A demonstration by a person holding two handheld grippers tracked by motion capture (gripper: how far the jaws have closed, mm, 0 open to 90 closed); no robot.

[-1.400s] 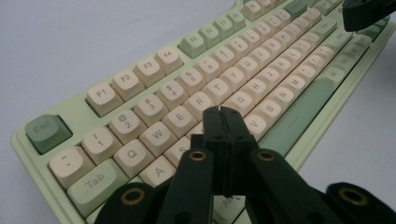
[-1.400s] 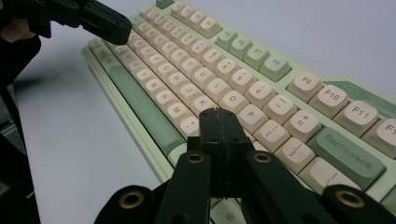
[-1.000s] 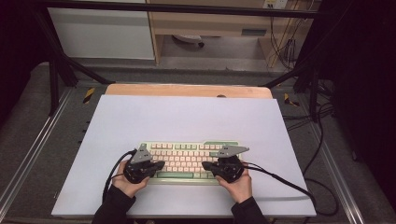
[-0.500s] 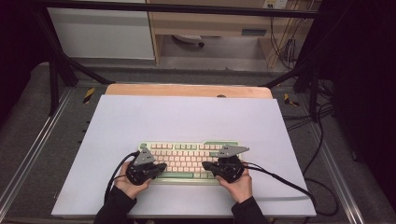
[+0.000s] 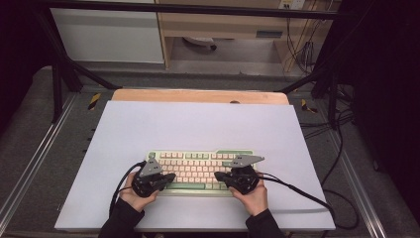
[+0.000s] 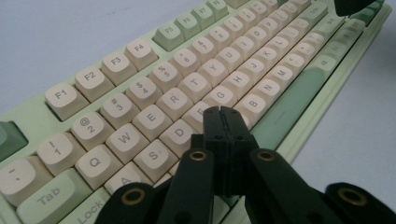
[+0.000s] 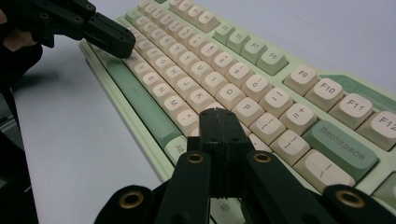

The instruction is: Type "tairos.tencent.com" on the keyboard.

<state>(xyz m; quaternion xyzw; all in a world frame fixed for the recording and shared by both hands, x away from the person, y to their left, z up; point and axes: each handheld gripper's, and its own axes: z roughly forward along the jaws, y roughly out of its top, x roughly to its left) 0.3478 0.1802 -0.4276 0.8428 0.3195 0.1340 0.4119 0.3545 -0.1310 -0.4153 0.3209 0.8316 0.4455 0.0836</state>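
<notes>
Near the front edge of the white table [image 5: 198,124], about midway along it, lies the pale green keyboard with cream keycaps [image 5: 198,166], its long side parallel to that edge. Both tongs rest over its lower rows, each with its jaws pressed together and nothing between them. The left tongs [image 6: 223,112] point at the keys around F and G; the right tongs [image 7: 219,114] sit low over the keys near the right end of the bottom letter rows. Judging by this, typing is the work in hand, and whether any key is pressed down I cannot tell, so most of it seems left to do.

From the high view the person's hands [image 5: 252,196] and trailing cables show, but no legends; the two gripper views give the key letters and the tips' exact places.
</notes>
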